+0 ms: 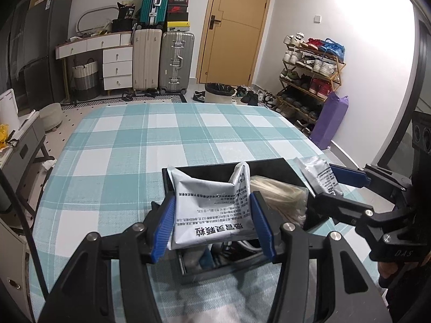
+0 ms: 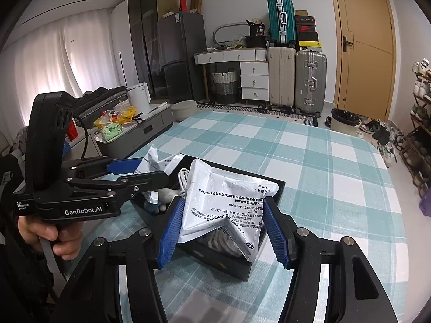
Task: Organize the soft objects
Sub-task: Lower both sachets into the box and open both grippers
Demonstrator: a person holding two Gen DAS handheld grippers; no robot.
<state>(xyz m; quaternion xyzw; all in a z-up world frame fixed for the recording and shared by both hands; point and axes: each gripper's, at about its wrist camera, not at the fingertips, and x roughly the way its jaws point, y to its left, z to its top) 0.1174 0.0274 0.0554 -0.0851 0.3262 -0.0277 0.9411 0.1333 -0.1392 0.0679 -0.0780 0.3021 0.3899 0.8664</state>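
My left gripper [image 1: 212, 202] is shut on a silver printed sachet [image 1: 210, 215], with a blue pad against each side. It hangs over an open black box [image 1: 269, 162] on the checked cloth. The right wrist view shows my right gripper [image 2: 225, 204] shut on a second silver sachet [image 2: 226, 188], crumpled between its pads, above the same box [image 2: 215, 258]. Each gripper also appears in the other's view: the right gripper [image 1: 327, 184] with its sachet [image 1: 315, 172] at the box's right edge, and the left gripper [image 2: 150, 172] with its sachet [image 2: 159, 161] at the box's left edge.
Inside the box lie a pale fluffy item [image 1: 277, 196] and a white cable [image 2: 183, 177]. The blue-and-white checked cloth [image 1: 161, 140] stretches beyond the box. A hand [image 2: 54, 239] holds the left gripper's handle. A grey cabinet [image 2: 134, 134] stands left; a shoe rack [image 1: 309, 75] stands right.
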